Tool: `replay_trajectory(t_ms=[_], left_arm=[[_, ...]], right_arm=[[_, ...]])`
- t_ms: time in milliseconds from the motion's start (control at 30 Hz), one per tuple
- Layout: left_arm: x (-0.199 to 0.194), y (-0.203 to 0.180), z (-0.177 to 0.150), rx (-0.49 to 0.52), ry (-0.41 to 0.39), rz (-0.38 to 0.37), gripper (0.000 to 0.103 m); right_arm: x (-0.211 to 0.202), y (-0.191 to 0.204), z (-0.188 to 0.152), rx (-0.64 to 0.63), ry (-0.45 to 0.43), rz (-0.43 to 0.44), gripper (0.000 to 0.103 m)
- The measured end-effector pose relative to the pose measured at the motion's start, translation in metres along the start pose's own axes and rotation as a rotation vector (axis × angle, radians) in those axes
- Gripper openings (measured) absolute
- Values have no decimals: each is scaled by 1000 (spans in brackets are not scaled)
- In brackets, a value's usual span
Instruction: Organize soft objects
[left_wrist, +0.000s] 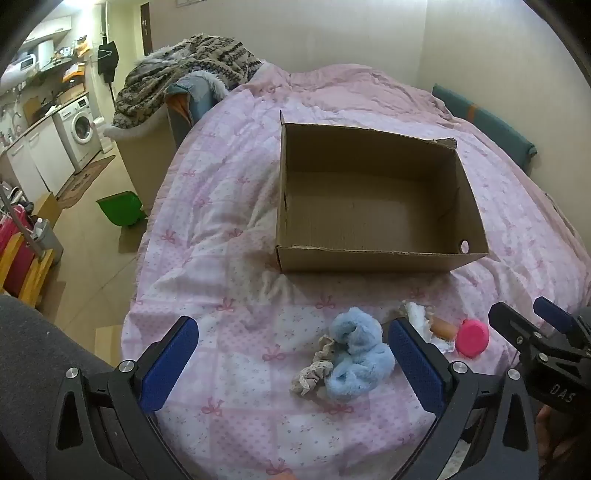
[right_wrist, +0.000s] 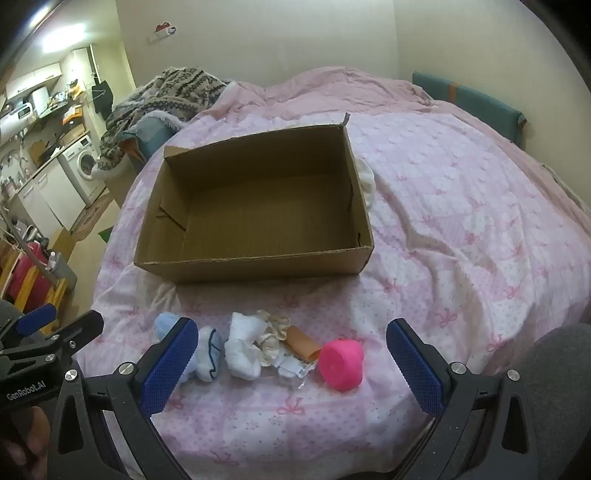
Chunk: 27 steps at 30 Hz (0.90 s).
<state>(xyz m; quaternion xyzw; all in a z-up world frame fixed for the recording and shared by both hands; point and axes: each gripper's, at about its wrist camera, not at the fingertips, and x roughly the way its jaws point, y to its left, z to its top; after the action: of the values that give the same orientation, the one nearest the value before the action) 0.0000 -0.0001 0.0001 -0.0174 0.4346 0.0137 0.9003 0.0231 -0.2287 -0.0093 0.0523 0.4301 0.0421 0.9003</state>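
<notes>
1. A fluffy blue toy (left_wrist: 356, 356) lies on the bed (left_wrist: 229, 258), touching a frilly beige scrunchie (left_wrist: 314, 369) on its left.
2. Just beside them sit white socks (right_wrist: 242, 349), an orange tube (right_wrist: 301, 341) and a pink cup (right_wrist: 341, 363) on its side.
3. Beyond the row, the cardboard box (right_wrist: 255, 266) stands open with nothing inside.
4. The left gripper (left_wrist: 293, 363) hovers wide open around the blue toy.
5. The right gripper (right_wrist: 291, 363) hangs wide open too, holding nothing.
</notes>
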Motion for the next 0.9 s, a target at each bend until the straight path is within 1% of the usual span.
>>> replay_trajectory(t_ms=[900], left_arm=[[0,0,0,-3,2,-3,103]], right_arm=[[3,1,0,2,8,-4,103]])
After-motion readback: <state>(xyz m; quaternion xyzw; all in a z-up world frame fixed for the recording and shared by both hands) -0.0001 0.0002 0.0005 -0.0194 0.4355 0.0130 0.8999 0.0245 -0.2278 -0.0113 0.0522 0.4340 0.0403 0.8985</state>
